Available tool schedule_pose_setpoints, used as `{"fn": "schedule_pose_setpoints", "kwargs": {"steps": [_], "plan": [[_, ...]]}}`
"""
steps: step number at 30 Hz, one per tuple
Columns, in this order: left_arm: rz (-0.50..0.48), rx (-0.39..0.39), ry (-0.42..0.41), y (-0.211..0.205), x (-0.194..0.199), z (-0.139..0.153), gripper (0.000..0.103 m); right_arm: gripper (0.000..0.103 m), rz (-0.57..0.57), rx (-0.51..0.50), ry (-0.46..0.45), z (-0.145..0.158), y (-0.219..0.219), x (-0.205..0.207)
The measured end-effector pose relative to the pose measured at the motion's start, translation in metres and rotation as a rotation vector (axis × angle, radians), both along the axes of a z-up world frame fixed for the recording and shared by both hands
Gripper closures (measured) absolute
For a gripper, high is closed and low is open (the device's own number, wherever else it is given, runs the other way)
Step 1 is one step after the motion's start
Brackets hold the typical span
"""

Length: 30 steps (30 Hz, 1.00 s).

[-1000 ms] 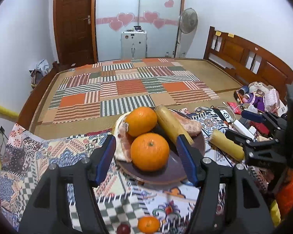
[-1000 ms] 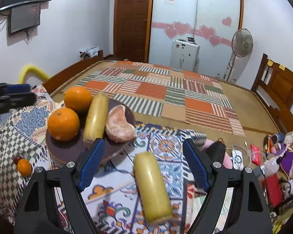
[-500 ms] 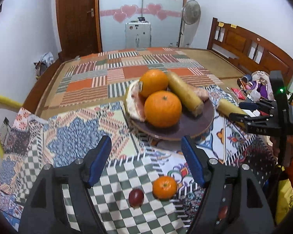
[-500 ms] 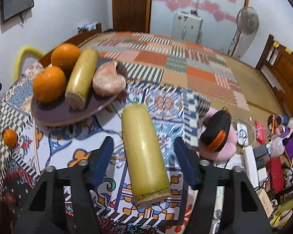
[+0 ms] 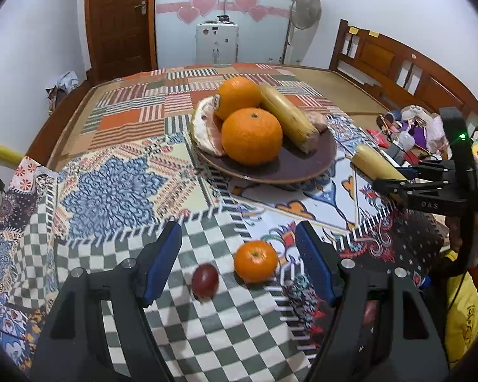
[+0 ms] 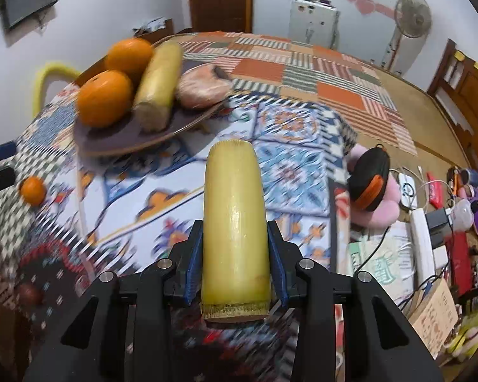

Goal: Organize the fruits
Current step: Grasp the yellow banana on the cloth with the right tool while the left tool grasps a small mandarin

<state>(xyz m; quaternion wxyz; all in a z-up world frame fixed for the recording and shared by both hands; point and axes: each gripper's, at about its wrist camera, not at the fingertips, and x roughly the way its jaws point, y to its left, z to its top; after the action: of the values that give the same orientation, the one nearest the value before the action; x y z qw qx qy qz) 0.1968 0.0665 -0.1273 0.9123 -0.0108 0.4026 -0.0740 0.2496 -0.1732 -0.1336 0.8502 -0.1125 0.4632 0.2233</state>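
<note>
A dark plate (image 5: pixel 290 165) on the patterned tablecloth holds two oranges (image 5: pixel 251 135), a yellow sugarcane piece (image 5: pixel 286 117) and pomelo pieces (image 5: pixel 205 130). My left gripper (image 5: pixel 239 251) is open above a small tangerine (image 5: pixel 255 261) and a dark red fruit (image 5: pixel 205 279) on the checkered patch. My right gripper (image 6: pixel 235 254) is shut on a second yellow sugarcane piece (image 6: pixel 234 222), held off the cloth to the right of the plate (image 6: pixel 124 137). It also shows in the left wrist view (image 5: pixel 377 167).
Clutter lies on the right side: an orange-black case (image 6: pixel 368 181) on a pink cushion, cables, a power strip (image 6: pixel 425 238), toys (image 5: pixel 417 127). A second dark fruit (image 6: pixel 28 294) sits near the cloth's front edge. A bed with a patchwork mat (image 5: pixel 175 102) lies behind.
My right gripper has closed on the sugarcane piece and lifted it. My left gripper has drawn back from the plate to the tangerine and the dark red fruit.
</note>
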Motion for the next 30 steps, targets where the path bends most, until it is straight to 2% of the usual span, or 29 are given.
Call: {"fn": "schedule_pose_setpoints", "kwargs": {"steps": [4,9,16,19,25,30], "plan": [[-0.009,0.010,0.013,-0.005,-0.002,-0.009,0.030,0.069,0.034,-0.015,-0.023,0.004,0.007,-0.009],[-0.021,0.008,0.025,-0.009,-0.001,-0.020,0.030,0.068,0.028,0.001,-0.021,0.005,0.011,0.003],[-0.056,0.027,0.035,-0.015,0.002,-0.028,0.054,0.068,0.033,0.014,-0.018,0.000,0.017,0.014],[-0.065,0.027,0.036,-0.017,0.001,-0.029,0.068,0.068,0.030,0.031,-0.019,-0.001,0.016,0.012],[-0.059,0.025,0.031,-0.014,-0.002,-0.026,0.069,0.068,0.023,0.075,-0.046,0.006,0.013,0.007],[-0.037,0.013,-0.001,-0.008,-0.004,-0.015,0.069,0.068,0.028,0.112,-0.094,0.023,0.017,0.001]]}}
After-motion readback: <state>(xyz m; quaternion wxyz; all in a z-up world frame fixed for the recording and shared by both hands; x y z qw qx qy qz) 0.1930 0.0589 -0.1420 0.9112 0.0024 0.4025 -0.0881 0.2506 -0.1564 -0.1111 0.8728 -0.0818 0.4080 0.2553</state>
